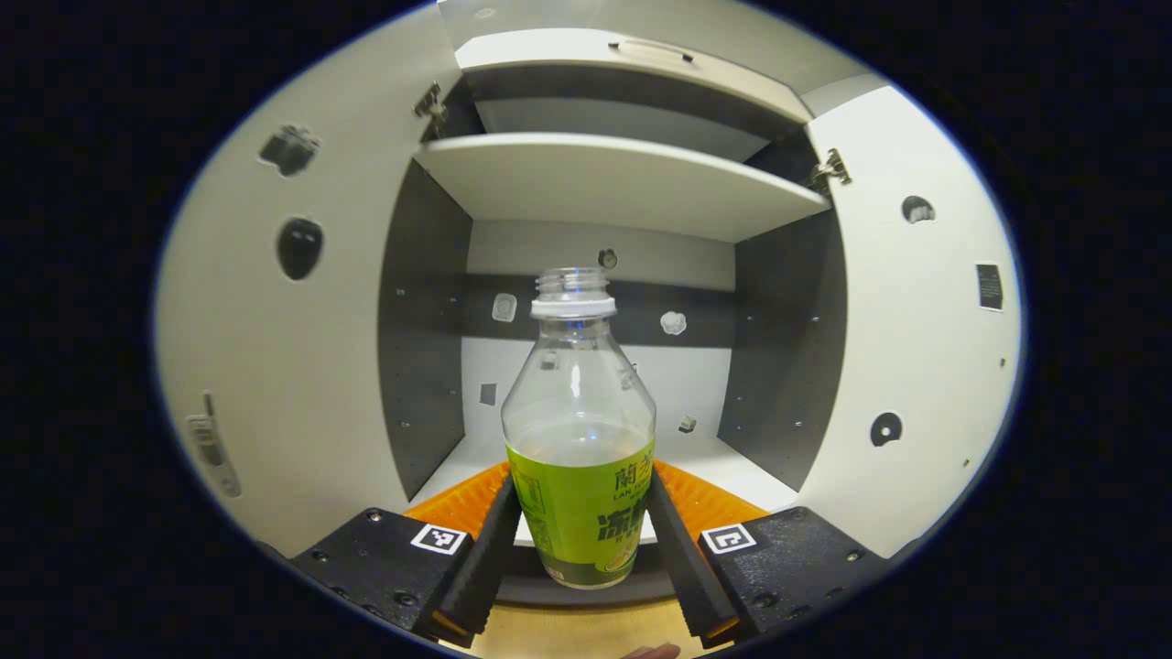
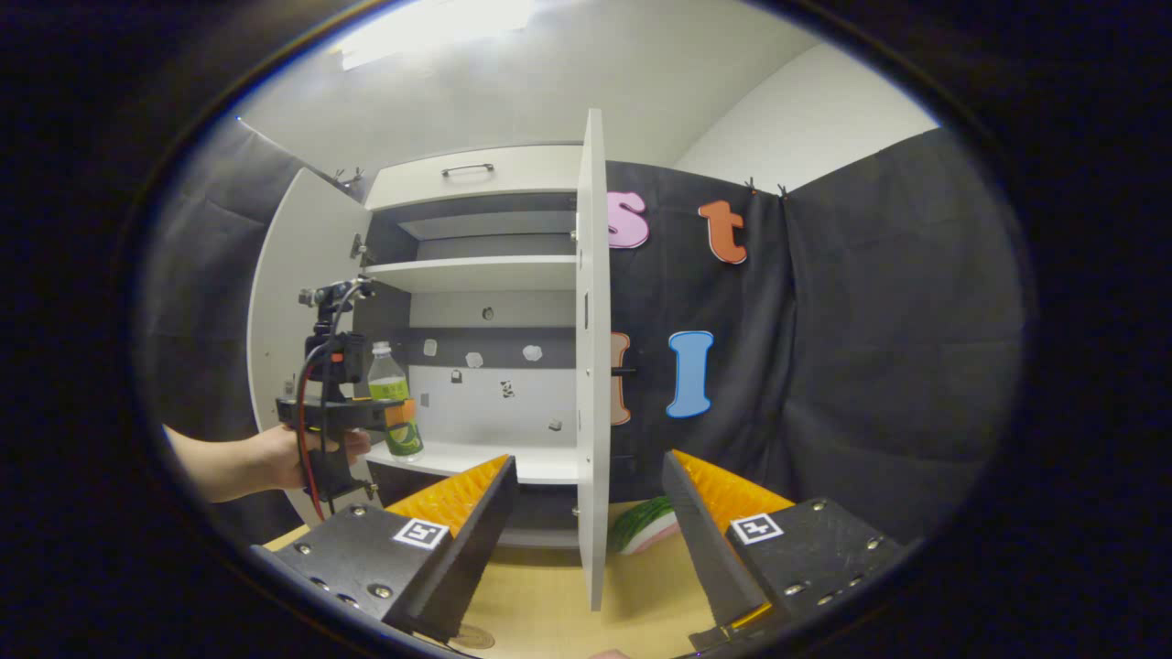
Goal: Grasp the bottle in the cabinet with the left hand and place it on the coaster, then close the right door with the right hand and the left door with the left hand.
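- The left gripper [image 1: 579, 540] has its two fingers pressed against the sides of the bottle [image 1: 579, 439], gripping its labelled lower part.
- The bottle stands upright, capless, just in front of the cabinet [image 1: 604, 183], lifted clear of the lower shelf [image 1: 732, 467].
- In the right gripper view, a hand [image 2: 302, 455] holds the left gripper [image 2: 400, 414] with the bottle [image 2: 396, 412] near the left door [image 2: 293, 302].
- The right gripper [image 2: 591, 513] has its jaws wide open and empty, with the edge of the right door [image 2: 593, 366] between them, farther off.
- Both doors stand open.
- A green and pink thing [image 2: 645, 526] lies on the wooden table [image 2: 549, 595], right of the right door.
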A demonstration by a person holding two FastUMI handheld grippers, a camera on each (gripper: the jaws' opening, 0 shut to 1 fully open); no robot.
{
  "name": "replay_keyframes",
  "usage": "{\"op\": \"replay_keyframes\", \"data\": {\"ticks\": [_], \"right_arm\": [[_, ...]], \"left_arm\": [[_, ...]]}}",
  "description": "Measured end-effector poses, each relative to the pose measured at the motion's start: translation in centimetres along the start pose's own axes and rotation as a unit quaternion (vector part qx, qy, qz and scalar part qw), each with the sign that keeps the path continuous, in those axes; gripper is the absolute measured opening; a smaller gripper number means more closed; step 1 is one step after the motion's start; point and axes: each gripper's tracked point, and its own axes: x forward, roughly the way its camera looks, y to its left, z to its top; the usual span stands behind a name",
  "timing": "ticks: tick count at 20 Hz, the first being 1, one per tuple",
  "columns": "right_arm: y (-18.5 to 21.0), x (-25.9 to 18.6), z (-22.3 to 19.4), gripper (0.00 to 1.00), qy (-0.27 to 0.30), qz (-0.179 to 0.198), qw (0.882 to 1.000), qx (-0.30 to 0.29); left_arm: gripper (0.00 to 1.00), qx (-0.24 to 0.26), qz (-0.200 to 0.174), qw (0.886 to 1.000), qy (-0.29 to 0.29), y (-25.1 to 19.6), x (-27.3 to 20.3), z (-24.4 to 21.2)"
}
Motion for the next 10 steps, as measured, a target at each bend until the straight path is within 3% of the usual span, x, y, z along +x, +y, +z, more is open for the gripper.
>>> {"op": "replay_keyframes", "data": {"ticks": [2, 6, 10], "right_arm": [[-0.1, -0.4, -0.5, 0.96, -0.003, 0.013, 1.0, 0.002], [-0.6, -1.0, -1.2, 0.96, 0.008, 0.008, 1.0, 0.012], [-0.9, -1.9, -1.0, 0.96, 0.01, -0.002, 1.0, 0.027]], "left_arm": [[0.78, -0.008, -0.021, 1.0, -0.011, -1.3, -3.3, -0.6], [0.78, 0.006, -0.028, 0.998, -0.047, -1.6, -8.8, -2.9], [0.78, 0.042, -0.064, 0.997, 0.0, -2.9, -13.0, -10.7]]}}
